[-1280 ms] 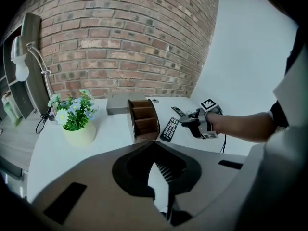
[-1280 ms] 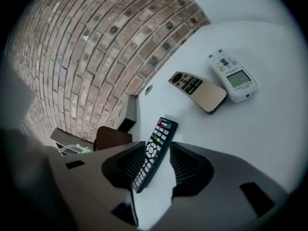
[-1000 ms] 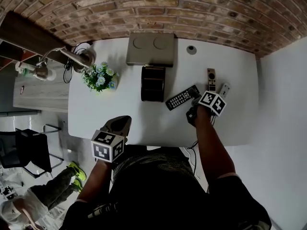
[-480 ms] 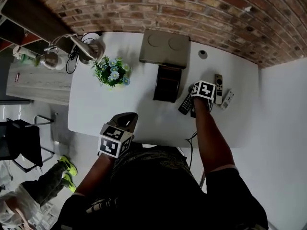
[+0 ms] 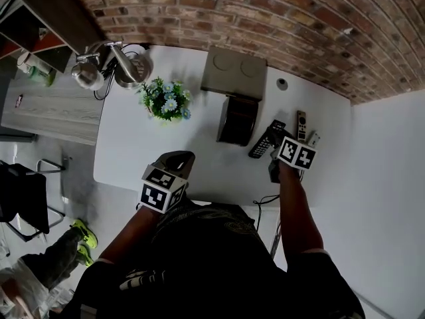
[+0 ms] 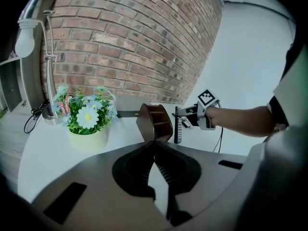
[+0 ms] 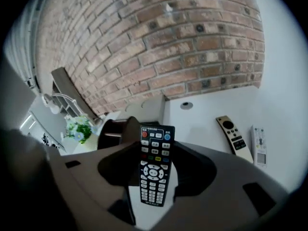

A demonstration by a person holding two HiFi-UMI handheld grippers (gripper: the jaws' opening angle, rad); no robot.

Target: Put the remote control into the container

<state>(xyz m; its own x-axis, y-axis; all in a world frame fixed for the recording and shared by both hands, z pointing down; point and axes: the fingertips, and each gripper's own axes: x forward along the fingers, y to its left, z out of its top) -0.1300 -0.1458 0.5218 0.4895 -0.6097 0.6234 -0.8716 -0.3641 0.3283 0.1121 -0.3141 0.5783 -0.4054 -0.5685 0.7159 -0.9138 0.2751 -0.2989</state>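
Observation:
A black remote control (image 7: 155, 162) with many buttons stands between the jaws of my right gripper (image 7: 153, 179). The jaws are closing and grip its lower half. In the left gripper view the remote (image 6: 178, 125) hangs upright from that gripper, off the table. In the head view it (image 5: 263, 140) lies just right of the dark brown compartment container (image 5: 237, 119), which also shows as the container (image 7: 115, 129) behind the remote. My left gripper (image 5: 176, 163) is shut and holds nothing, at the table's front edge.
A slim dark remote (image 7: 232, 134) and a white remote (image 7: 259, 146) lie on the white table (image 5: 133, 151) to the right. A flower pot (image 5: 166, 102) stands left of the container, a grey box (image 5: 234, 74) behind it. A desk lamp (image 5: 123, 62) is at the far left.
My right gripper moved left from the slim remotes onto the black remote, then drew back a little with the remote between its jaws. The left gripper stayed at the front edge.

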